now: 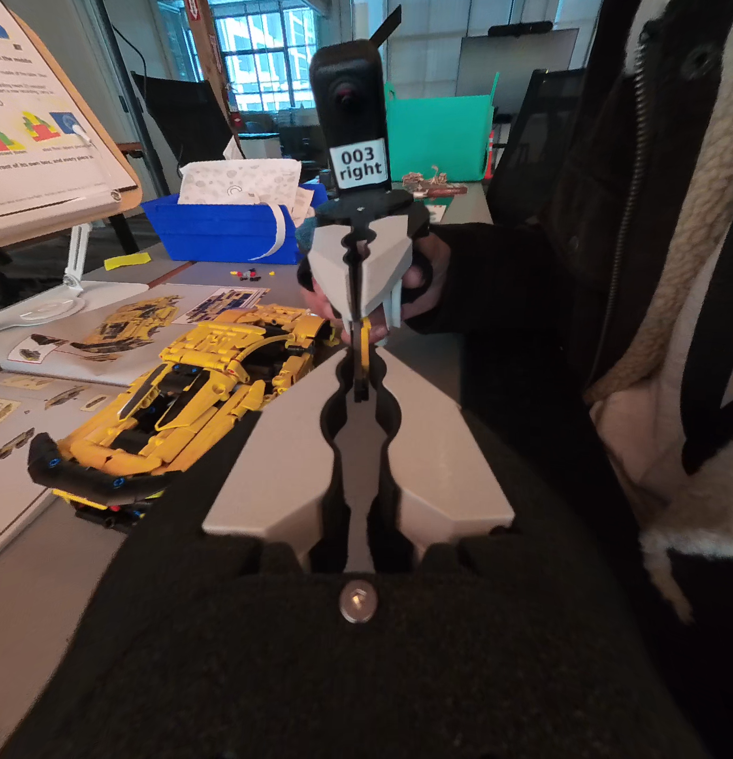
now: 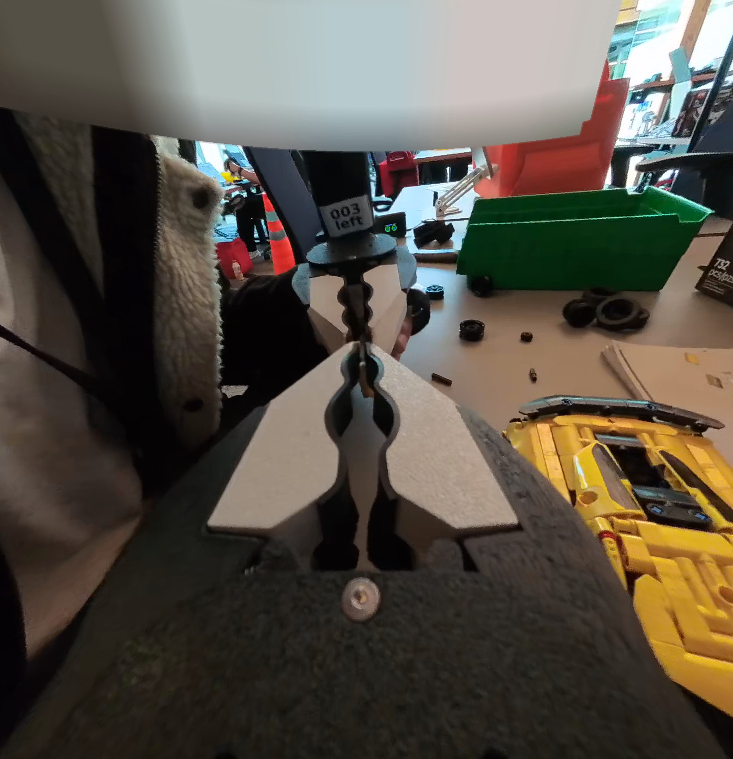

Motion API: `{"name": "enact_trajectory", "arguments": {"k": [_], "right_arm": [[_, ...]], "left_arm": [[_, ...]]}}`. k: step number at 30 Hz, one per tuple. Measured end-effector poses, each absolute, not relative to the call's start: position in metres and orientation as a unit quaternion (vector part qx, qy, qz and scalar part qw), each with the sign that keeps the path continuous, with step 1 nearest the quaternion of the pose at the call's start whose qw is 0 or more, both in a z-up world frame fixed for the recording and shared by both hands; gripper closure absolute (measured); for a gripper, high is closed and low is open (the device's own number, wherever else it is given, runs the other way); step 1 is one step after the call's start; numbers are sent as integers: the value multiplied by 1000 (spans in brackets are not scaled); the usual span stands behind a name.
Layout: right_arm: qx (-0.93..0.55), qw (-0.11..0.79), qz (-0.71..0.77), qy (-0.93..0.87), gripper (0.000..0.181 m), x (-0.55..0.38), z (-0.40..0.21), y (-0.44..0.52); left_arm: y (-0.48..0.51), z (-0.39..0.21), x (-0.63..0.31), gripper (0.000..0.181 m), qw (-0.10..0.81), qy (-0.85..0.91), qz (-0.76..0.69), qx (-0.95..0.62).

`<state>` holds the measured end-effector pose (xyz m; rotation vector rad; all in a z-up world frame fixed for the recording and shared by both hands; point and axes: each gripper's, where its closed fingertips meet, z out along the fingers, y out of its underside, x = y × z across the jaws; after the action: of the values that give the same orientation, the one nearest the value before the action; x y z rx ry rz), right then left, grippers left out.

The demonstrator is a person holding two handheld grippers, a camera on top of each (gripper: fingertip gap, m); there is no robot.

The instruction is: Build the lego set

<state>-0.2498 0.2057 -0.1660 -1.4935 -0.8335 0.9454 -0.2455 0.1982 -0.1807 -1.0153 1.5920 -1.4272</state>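
My two grippers meet tip to tip above the table's near edge. A thin yellow and black lego piece (image 1: 365, 349) spans the two. My left gripper (image 1: 360, 353) is shut on its black end, which reaches back into the jaw hollow. The right gripper (image 1: 358, 324) faces me and pinches the other end. In the right wrist view, my right gripper (image 2: 358, 349) is shut on the same piece (image 2: 366, 382), with the left gripper (image 2: 358, 336) just beyond it. The yellow lego car (image 1: 184, 390) stands on the table to the left, and also shows in the right wrist view (image 2: 644, 513).
An open instruction booklet (image 1: 110, 328), a blue bin (image 1: 217, 234) and small loose pieces (image 1: 247, 274) lie behind the car. A green bin (image 2: 574, 246), black tyres (image 2: 607, 312), a wheel hub (image 2: 471, 330) and loose pins (image 2: 441, 378) lie on the table. The person's coat (image 1: 602, 287) is close by. Left and right tips are no more than a few centimetres apart. The left tips stand about 25 cm off the wheel hub (image 2: 471, 330).
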Motion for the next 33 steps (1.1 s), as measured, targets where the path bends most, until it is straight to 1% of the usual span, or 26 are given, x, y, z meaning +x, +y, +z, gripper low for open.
{"name": "enact_trajectory", "arguments": {"k": [3, 6, 10, 13, 16, 20, 24, 27, 29, 33], "right_arm": [[-636, 553, 406, -354, 166, -248, -165, 204], [-642, 547, 392, -368, 162, -247, -169, 203], [-656, 526, 376, -391, 162, -251, -182, 200], [-664, 515, 372, -395, 172, -251, -186, 200], [-667, 509, 365, -404, 174, -250, -189, 199], [-666, 503, 354, -421, 175, -250, -191, 196], [-656, 520, 354, -417, 175, -250, -187, 200], [-656, 526, 342, -419, 174, -249, -184, 200], [-660, 534, 315, -424, 165, -245, -188, 202], [-663, 517, 337, -424, 163, -244, -189, 198]], "left_arm": [[200, -180, -246, 175, 379, 619, -561, -398], [198, -180, -247, 175, 379, 623, -560, -393], [194, -183, -247, 175, 375, 632, -556, -387], [193, -186, -246, 175, 373, 638, -552, -387], [192, -189, -245, 175, 372, 643, -545, -388], [189, -189, -245, 175, 372, 646, -545, -384], [193, -186, -244, 175, 383, 639, -544, -387], [192, -185, -244, 175, 394, 641, -539, -379], [192, -186, -244, 175, 394, 643, -537, -378], [193, -186, -245, 175, 393, 642, -540, -378]]}}
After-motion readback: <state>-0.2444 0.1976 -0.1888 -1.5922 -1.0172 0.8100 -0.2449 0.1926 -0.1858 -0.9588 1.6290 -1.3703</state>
